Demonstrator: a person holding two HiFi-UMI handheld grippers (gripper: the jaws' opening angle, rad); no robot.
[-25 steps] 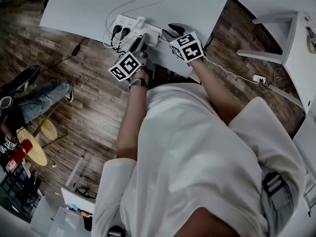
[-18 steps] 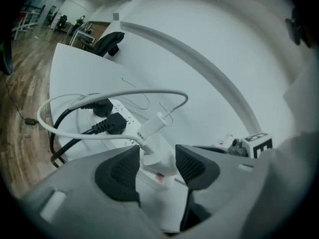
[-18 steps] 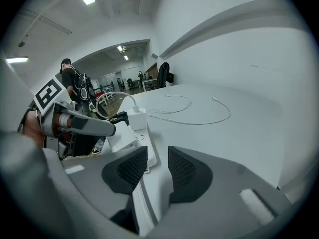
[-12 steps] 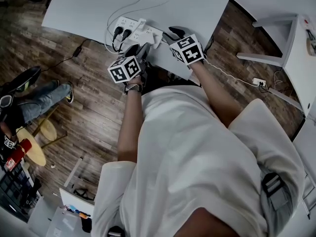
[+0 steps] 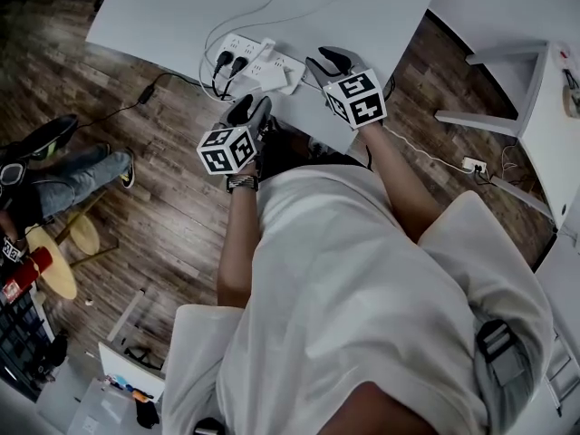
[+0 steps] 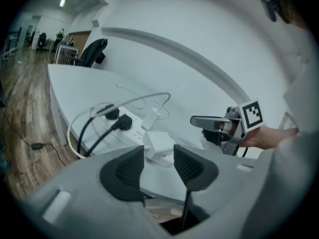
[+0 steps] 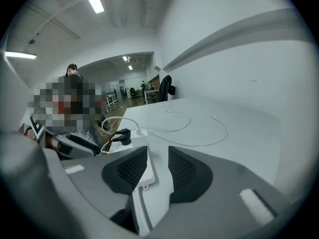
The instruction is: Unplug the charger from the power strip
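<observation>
On the white table (image 5: 163, 16) lies a white power strip (image 5: 258, 60) with two black plugs (image 5: 227, 62) at its left end. The white charger block (image 5: 265, 79) rests against the strip's near edge; I cannot tell if its prongs are still in a socket. In the left gripper view the charger (image 6: 160, 142) sits just beyond the left gripper (image 6: 158, 156), whose jaws are closing with nothing between them. That left gripper (image 5: 251, 107) hangs over the table's near edge. The right gripper (image 5: 328, 60) hovers right of the strip, and the right gripper (image 7: 158, 156) is open and empty.
Thin white cables (image 7: 192, 128) loop across the table behind the strip, and a small white plug (image 6: 151, 118) sits in the strip. Black cords drop off the table's left edge to an adapter (image 5: 145, 89) on the wooden floor. A seated person's legs (image 5: 63, 175) are at the left.
The left gripper drew back from the strip toward the table's near edge, rolling as it went, and its jaws spread apart. The right gripper rose off the table beside the strip.
</observation>
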